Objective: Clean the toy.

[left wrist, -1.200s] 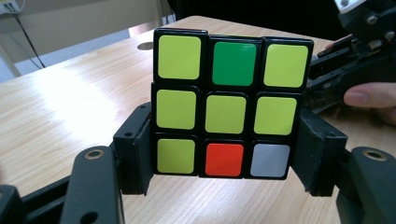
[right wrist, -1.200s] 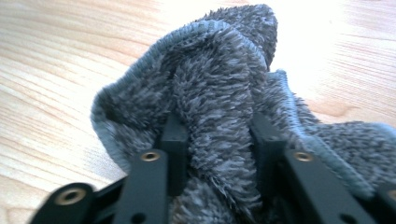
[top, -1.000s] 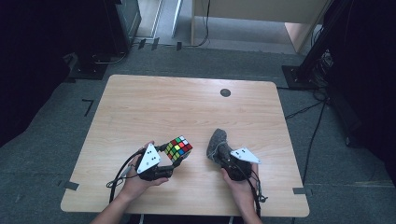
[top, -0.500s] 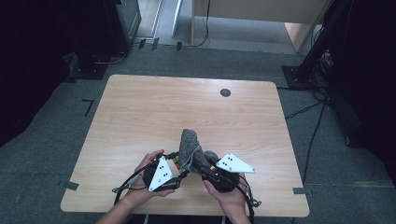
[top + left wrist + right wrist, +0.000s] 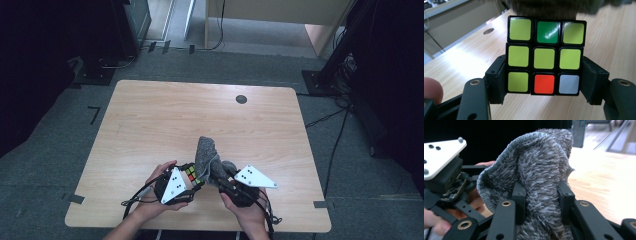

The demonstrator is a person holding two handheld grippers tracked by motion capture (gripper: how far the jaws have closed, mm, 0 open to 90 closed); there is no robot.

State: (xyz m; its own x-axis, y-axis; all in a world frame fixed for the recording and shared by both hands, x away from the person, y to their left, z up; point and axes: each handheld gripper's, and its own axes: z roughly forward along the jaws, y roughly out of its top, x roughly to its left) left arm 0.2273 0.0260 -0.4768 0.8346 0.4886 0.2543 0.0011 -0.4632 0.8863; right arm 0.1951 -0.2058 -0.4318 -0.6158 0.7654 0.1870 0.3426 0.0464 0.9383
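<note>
Both hands have drawn together near the desk (image 5: 150, 115) front edge, where the left gripper (image 5: 544, 82) clamps a Rubik's cube (image 5: 545, 56), yellow face toward its camera, and the right gripper (image 5: 541, 202) pinches a grey fuzzy cloth (image 5: 536, 167) standing upright, long axis vertical, beside the cube.

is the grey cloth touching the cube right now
Cannot tell. In the left gripper view the grey cloth hangs just behind the cube top edge, blurred. In the high view they overlap, no gap or contact plain.
</note>
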